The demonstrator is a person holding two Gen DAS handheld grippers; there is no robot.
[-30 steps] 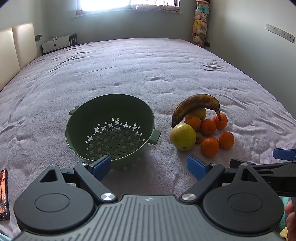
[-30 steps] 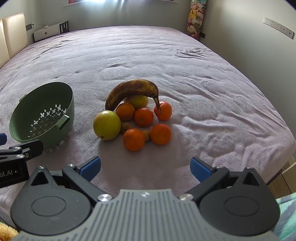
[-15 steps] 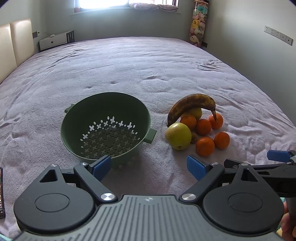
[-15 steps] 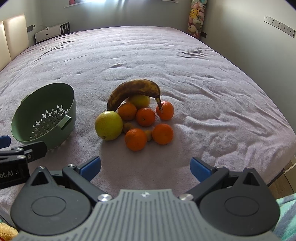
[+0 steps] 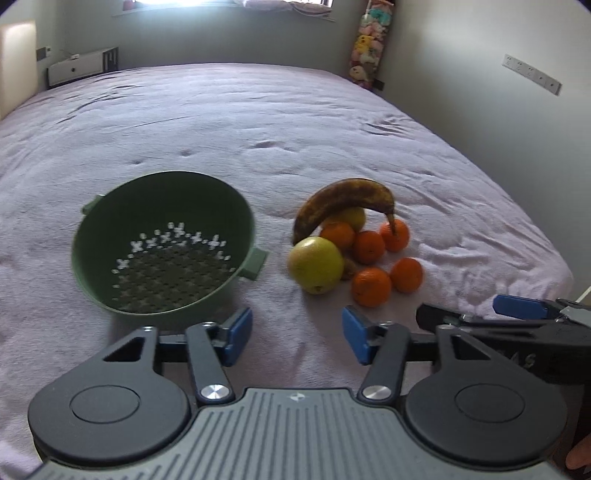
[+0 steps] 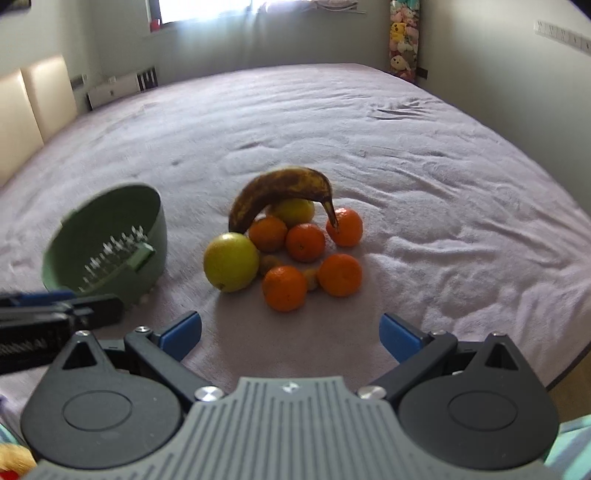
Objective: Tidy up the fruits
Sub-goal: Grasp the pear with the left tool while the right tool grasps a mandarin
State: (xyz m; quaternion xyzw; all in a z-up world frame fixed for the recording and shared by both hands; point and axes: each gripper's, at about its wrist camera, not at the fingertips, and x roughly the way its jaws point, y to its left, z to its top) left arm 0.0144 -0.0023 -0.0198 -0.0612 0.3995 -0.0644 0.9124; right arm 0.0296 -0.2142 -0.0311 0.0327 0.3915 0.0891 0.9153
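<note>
— Narrowed since a second ago, left gripper (image 5: 297, 338) closing on nothing; right gripper (image 6: 290, 338) spread, empty.
— Fruit pile (image 5: 354, 240) at one o'clock, beside colander (image 5: 162, 206) (eleven o'clock).

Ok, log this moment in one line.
colander empty | fruit pile on bed | left gripper jaws closing, nothing between | right gripper open

Wrinkled lilac bedspread (image 5: 258, 122), hanging column of plush toys (image 6: 402, 40) in far corner, white wall sockets (image 5: 532, 74) — cream padded headboard (image 6: 33, 107), bright window (image 6: 207, 9).
</note>
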